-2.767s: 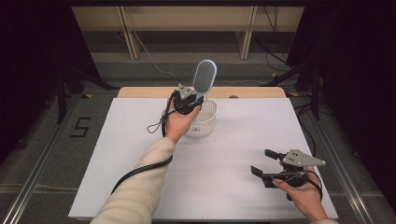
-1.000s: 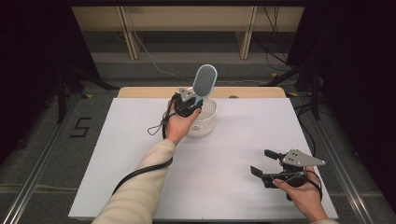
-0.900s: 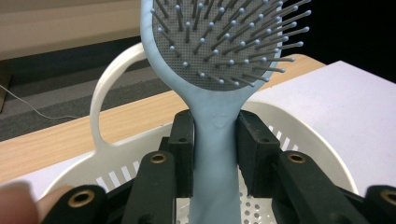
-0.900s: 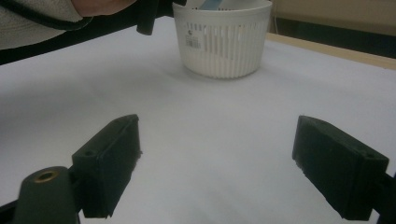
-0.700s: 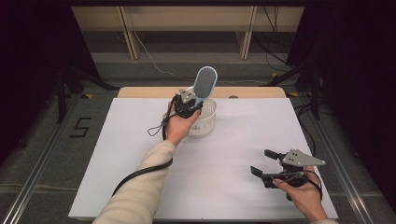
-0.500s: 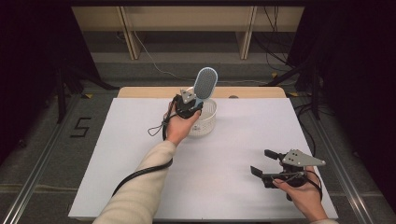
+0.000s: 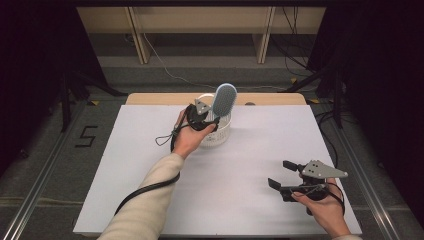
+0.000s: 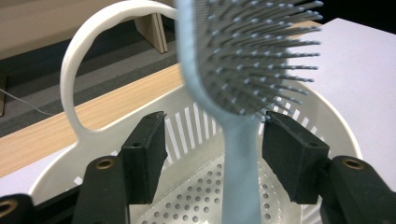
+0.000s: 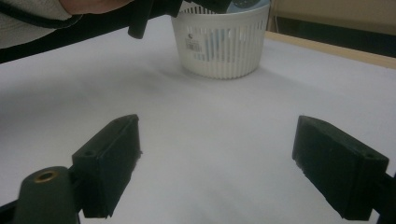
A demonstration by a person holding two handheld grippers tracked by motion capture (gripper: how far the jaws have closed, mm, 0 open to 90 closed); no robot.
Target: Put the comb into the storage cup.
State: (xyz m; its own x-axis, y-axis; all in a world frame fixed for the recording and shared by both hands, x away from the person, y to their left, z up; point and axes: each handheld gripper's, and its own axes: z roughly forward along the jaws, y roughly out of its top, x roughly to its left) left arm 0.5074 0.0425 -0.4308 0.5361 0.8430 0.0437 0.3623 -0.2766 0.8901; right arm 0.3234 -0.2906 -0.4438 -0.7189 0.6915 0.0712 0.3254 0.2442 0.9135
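A pale blue hairbrush stands handle-down in a white slotted basket at the far middle of the table. My left gripper reaches over the basket's rim. Its jaws have just been opening. In the left gripper view the brush rises between the two pads, with its handle close to the right pad and a wide gap to the left pad; the gripper is open. My right gripper rests at the near right of the table, open and with nothing in it.
The basket has a loop handle at its far side. A white sheet covers the table, with a strip of wood bare along the far edge. Beyond it the floor holds cables and wooden legs.
The left jaws have parted off the brush handle. The brush has sunk a little lower into the basket and leaned slightly right. Both hands stay where they were.
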